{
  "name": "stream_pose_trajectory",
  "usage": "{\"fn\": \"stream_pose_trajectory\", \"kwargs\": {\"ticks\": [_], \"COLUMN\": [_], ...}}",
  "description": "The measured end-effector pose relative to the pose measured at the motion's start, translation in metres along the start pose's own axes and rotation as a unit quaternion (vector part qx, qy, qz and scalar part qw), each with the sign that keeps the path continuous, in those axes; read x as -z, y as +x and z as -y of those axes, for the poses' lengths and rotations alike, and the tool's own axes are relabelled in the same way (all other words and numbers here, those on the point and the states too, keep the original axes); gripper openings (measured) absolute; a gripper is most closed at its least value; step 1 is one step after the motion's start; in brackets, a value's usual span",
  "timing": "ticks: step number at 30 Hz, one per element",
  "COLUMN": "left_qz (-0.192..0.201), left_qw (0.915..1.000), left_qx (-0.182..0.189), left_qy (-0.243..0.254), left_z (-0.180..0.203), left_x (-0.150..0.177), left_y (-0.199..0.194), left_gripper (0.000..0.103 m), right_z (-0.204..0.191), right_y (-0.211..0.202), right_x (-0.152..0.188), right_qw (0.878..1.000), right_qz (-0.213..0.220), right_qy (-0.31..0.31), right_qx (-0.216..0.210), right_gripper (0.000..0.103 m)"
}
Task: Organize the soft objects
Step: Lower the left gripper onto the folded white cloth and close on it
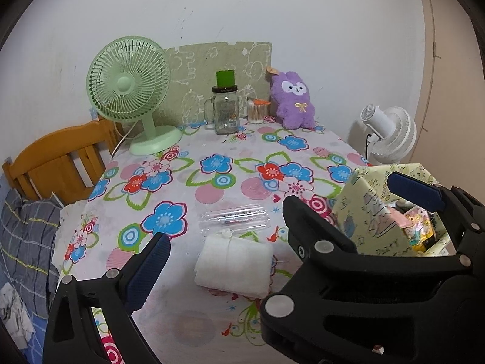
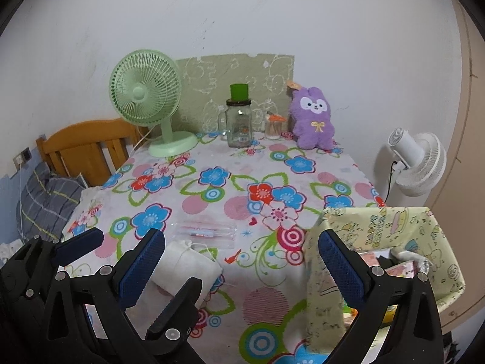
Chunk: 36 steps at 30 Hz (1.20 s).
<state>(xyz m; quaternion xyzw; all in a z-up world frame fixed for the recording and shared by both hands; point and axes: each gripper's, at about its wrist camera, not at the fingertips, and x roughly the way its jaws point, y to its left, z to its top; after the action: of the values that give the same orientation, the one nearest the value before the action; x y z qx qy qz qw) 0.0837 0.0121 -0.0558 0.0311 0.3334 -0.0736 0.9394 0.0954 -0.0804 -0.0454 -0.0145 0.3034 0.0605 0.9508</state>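
A folded white cloth pouch (image 1: 233,264) (image 2: 188,264) with a string lies on the floral tablecloth (image 1: 218,188), near the front. My left gripper (image 1: 239,242) is open, the pouch just ahead between its fingers; its right finger is hidden behind the right gripper. My right gripper (image 2: 241,236) (image 1: 339,191) is open and holds nothing. It hovers between the pouch and a yellow cartoon-print fabric bin (image 2: 379,233) (image 1: 363,209), which holds packets. A purple plush rabbit (image 1: 292,100) (image 2: 313,121) sits upright at the table's back right against the wall.
A clear plastic packet (image 1: 235,220) lies just beyond the pouch. At the back stand a green fan (image 1: 130,85), a glass jar (image 1: 225,112) and a swab tub (image 1: 257,110). A white fan (image 1: 391,133) stands off the right edge. A wooden headboard (image 1: 60,163) and plaid pillow (image 1: 27,242) are left.
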Motion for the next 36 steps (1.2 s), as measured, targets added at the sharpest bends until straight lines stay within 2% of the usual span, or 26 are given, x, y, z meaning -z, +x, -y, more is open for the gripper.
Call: {"fn": "stream_pose_trajectory", "kwargs": {"ticks": [23,31,36], "left_qz": [-0.060,-0.079,-0.088], "left_qw": [0.9979,0.9963,0.9958], "left_qx": [0.020,0.030,0.021], "left_qy": [-0.013,-0.016,-0.010], "left_z": [-0.028,-0.030,-0.029], "left_x": [0.029,0.035,0.038], "left_y": [0.056,0.076,0.085], "left_gripper": [0.101,0.101,0.101], "right_z": [-0.022,-0.022,-0.019], "right_y": [0.062,0.081,0.095], "right_x": [0.029,0.036,0.042], "right_qw": [0.998,0.997,0.996], "right_qz": [-0.056,-0.075,-0.090], "right_qy": [-0.016,-0.015,-0.007], "right_qx": [-0.028,-0.017,-0.018], "right_gripper": [0.102,0.102,0.102]}}
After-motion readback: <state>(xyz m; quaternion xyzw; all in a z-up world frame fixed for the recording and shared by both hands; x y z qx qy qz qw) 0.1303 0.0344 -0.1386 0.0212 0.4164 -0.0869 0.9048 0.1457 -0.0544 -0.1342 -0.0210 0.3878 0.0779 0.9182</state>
